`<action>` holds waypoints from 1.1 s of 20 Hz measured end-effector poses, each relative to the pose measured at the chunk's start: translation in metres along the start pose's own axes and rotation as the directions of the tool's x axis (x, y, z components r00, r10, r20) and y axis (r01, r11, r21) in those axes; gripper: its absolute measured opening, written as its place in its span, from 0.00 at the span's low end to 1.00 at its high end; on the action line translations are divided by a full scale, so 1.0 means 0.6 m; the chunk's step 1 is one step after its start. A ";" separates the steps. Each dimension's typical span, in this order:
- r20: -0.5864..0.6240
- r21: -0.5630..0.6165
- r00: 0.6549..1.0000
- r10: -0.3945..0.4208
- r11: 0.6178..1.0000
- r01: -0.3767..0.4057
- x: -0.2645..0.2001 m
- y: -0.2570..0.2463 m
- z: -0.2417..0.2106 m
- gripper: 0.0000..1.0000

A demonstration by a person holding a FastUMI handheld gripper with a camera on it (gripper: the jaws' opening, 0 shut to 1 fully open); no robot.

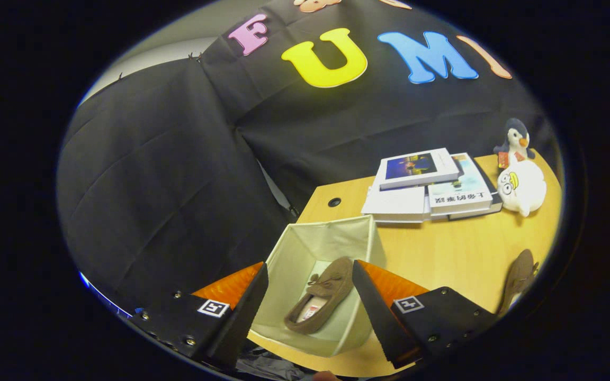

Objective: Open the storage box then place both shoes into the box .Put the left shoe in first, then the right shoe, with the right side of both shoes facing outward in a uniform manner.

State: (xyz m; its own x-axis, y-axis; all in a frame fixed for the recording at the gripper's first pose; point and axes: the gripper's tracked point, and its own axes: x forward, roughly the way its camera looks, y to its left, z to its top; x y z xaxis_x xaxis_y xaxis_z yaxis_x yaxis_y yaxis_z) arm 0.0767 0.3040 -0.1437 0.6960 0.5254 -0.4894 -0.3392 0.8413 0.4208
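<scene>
I hold the gripper above the near edge of a wooden table, looking down along my two fingers, which stand wide apart with nothing between them but air. Just ahead of them, seen through the gap, sits the box, a pale fabric bin, open at the top. One brown shoe lies inside on its floor, toe pointing away from me toward the far wall of the box. The second shoe rests on the bare table well off to my right, apart from the box. Beyond the box lie stacked books, and beside them two plush toys. I judge the first shoe is placed and my hold on it given up, so the second shoe is the step in hand. The next move calls for swinging right, closing on that shoe, then setting it beside the first, facing the same way.
</scene>
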 end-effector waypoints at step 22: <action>0.059 -0.143 0.901 -0.430 0.889 0.434 -0.252 -0.485 -0.042 0.97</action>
State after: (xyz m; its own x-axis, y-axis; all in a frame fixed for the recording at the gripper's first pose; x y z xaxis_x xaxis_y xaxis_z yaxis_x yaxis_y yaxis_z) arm 0.0544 -0.0169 -0.2111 0.8100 0.1039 -0.5771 -0.0902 0.9945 0.0524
